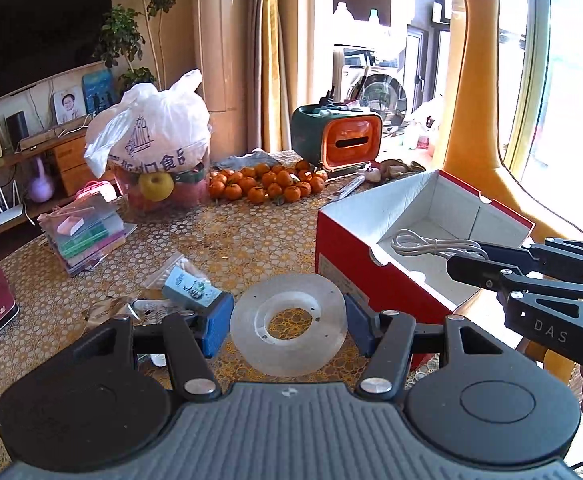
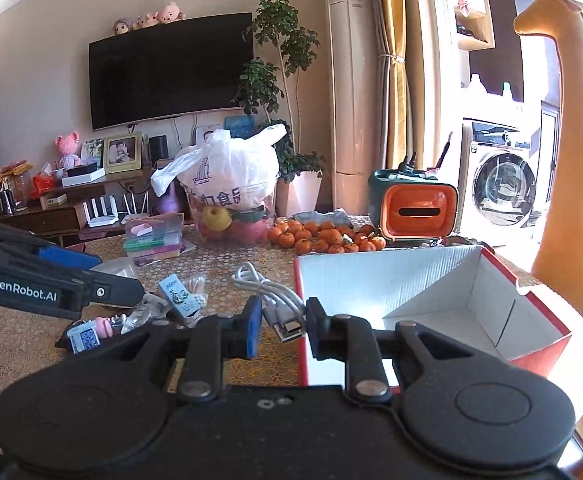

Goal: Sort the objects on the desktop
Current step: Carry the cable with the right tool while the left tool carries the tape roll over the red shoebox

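Note:
My left gripper (image 1: 287, 320) is shut on a clear tape roll (image 1: 251, 332), its blue pads pressing both sides just above the patterned table (image 1: 227, 240). To its right stands an open red box (image 1: 343, 252) with a white inside. A coiled white USB cable (image 1: 419, 245) hangs over the box's open top, with my right gripper (image 1: 465, 258) shut on it. In the right wrist view the cable (image 2: 261, 284) sits between the pads of the right gripper (image 2: 283, 318), at the box's (image 2: 391, 280) left wall. The left gripper (image 2: 107, 276) shows at the far left.
Small packets and a little printed box (image 1: 189, 288) lie left of the tape. A stack of plastic cases (image 1: 87, 232), a bag of fruit (image 1: 151, 140), tangerines (image 1: 267, 186) and an orange-green tissue holder (image 1: 339, 140) sit further back. A yellow giraffe figure (image 1: 475, 80) stands right of the table.

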The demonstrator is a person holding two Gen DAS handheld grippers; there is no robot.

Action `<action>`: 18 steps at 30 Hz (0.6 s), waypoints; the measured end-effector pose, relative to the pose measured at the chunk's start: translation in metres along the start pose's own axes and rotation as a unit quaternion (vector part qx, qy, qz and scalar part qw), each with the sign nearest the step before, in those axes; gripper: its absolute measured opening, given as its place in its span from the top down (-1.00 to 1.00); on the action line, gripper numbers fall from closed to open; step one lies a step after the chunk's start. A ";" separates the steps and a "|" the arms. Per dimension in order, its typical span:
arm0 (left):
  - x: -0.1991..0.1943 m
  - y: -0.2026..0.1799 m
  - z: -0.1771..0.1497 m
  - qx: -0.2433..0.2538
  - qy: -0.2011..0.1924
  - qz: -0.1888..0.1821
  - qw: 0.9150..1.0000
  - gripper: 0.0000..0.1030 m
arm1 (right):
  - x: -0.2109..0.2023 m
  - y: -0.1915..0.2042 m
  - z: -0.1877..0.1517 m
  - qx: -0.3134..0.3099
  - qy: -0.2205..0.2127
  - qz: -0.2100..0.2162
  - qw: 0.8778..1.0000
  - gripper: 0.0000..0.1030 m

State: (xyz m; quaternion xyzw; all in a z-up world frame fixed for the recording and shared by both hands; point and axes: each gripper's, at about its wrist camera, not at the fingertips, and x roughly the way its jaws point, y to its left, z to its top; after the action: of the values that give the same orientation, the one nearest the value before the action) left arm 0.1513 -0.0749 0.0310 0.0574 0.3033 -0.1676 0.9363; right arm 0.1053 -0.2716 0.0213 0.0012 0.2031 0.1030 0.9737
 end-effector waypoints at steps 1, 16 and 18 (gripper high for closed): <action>0.003 -0.004 0.003 0.004 0.000 -0.002 1.000 -0.15 | 0.000 -0.003 0.001 0.000 -0.001 -0.005 1.000 0.57; 0.050 -0.065 0.030 0.031 0.009 -0.053 0.998 -0.15 | 0.003 -0.054 -0.001 0.015 0.001 -0.050 0.999 0.57; 0.057 -0.073 0.033 0.036 0.010 -0.060 0.998 -0.15 | 0.006 -0.061 -0.001 0.020 0.004 -0.056 0.998 0.57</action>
State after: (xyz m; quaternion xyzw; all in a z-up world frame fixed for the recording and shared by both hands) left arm 0.1871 -0.1657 0.0236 0.0743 0.3094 -0.2336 0.9188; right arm 0.1222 -0.3305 0.0153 0.0085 0.2088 0.0448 0.9769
